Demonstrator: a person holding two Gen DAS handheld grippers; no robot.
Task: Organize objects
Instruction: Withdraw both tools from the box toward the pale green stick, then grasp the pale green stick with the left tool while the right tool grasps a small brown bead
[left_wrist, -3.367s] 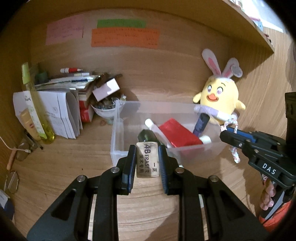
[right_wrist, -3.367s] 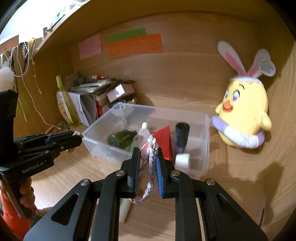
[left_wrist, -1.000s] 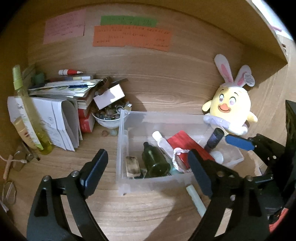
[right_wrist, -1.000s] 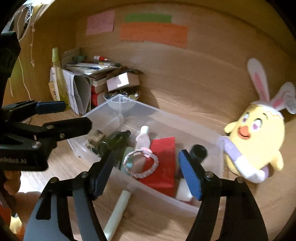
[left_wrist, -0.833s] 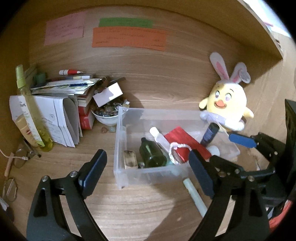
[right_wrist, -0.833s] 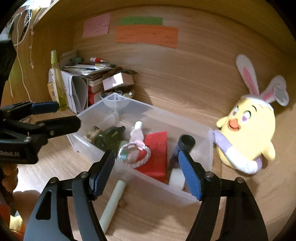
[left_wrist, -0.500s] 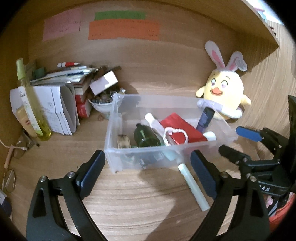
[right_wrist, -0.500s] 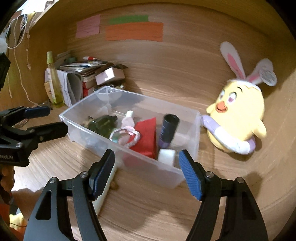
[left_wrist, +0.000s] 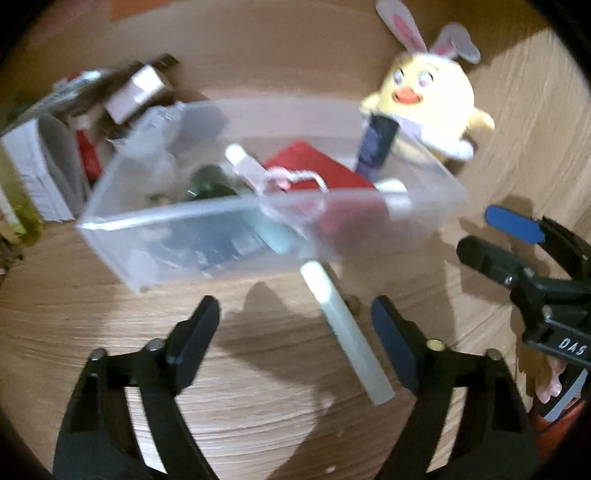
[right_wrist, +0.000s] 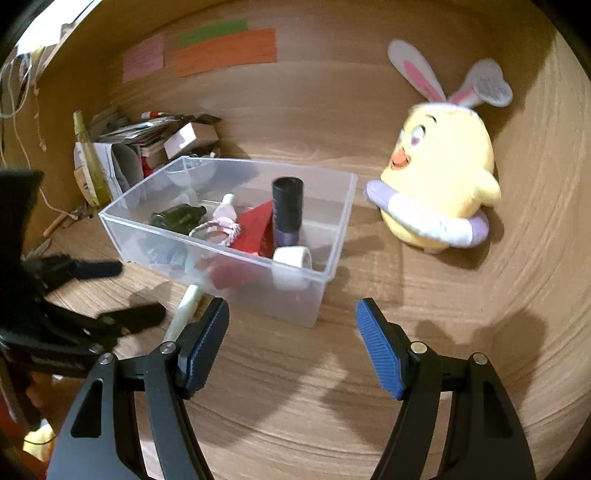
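A clear plastic bin (left_wrist: 177, 236) (right_wrist: 221, 247) sits on the wooden desk. It holds a green bottle (right_wrist: 177, 218), a braided bracelet (right_wrist: 218, 229), a red packet (left_wrist: 317, 170), a dark tube (right_wrist: 288, 210) and a white roll (right_wrist: 293, 258). A pale white stick (left_wrist: 343, 332) (right_wrist: 184, 306) lies on the desk just in front of the bin. My left gripper (left_wrist: 295, 317) hangs over it, jaws closing; the stick lies between them, nearer the right finger, untouched. My right gripper (right_wrist: 291, 317) stands open and empty before the bin's right corner.
A yellow plush chick with rabbit ears (right_wrist: 439, 184) (left_wrist: 432, 99) sits right of the bin. Stacked papers, books and a small box (right_wrist: 155, 144) and a yellow-green bottle (right_wrist: 88, 166) crowd the back left. Coloured notes (right_wrist: 225, 48) hang on the back wall.
The eraser and the bracelet, once held, now lie in the bin. Both grippers have drawn back and sunk. The left one has come over the white stick, its jaws narrower.
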